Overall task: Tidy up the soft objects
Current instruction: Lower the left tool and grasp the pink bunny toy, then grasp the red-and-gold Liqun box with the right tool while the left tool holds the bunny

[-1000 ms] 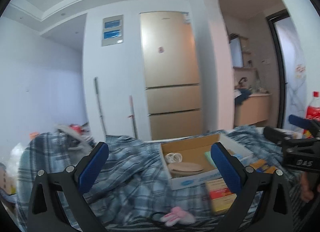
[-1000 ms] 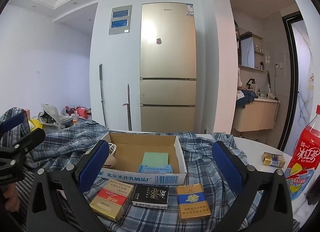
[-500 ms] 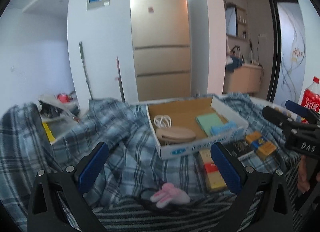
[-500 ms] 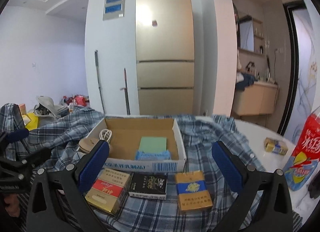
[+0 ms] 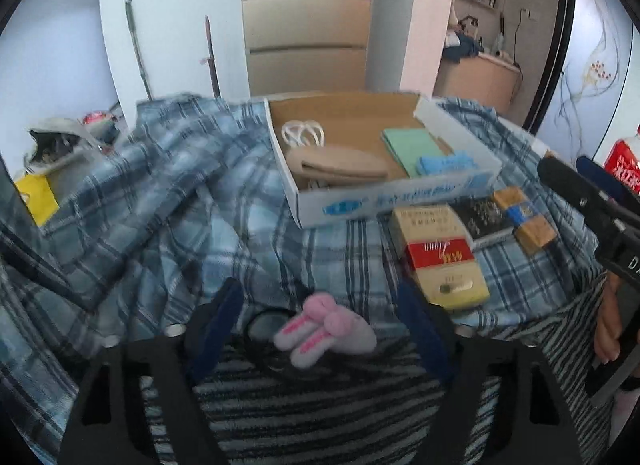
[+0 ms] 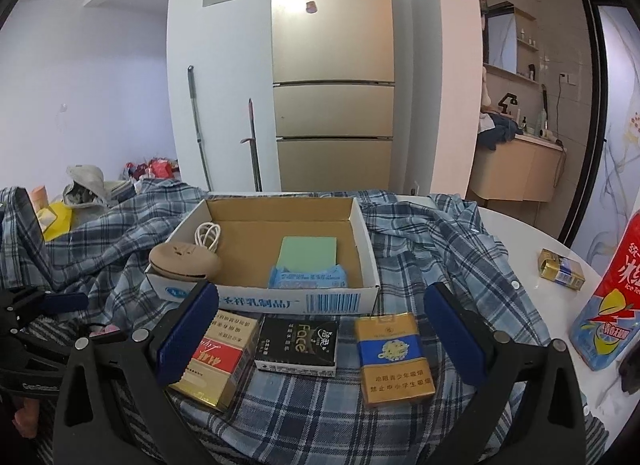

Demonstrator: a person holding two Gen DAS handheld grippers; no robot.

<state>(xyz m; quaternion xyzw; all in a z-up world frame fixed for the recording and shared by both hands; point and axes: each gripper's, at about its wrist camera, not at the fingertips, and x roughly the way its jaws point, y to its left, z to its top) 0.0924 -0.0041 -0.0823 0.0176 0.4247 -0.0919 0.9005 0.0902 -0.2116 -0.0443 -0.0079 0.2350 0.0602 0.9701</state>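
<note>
Lowered since the earlier frame, the left gripper (image 5: 320, 329) now sits with its blue fingers spread apart on either side of the pink plush hair tie (image 5: 325, 329), not closed on it. That hair tie lies on striped cloth (image 5: 320, 397), in front of the cardboard box (image 5: 384, 197). Right gripper (image 6: 326, 329) hangs open and empty in front of the same box, over the cigarette packs (image 6: 394, 359). Inside the box lie a tan pouch (image 6: 184, 259), green pad (image 6: 308, 251) and blue tissue pack (image 6: 308, 277).
</note>
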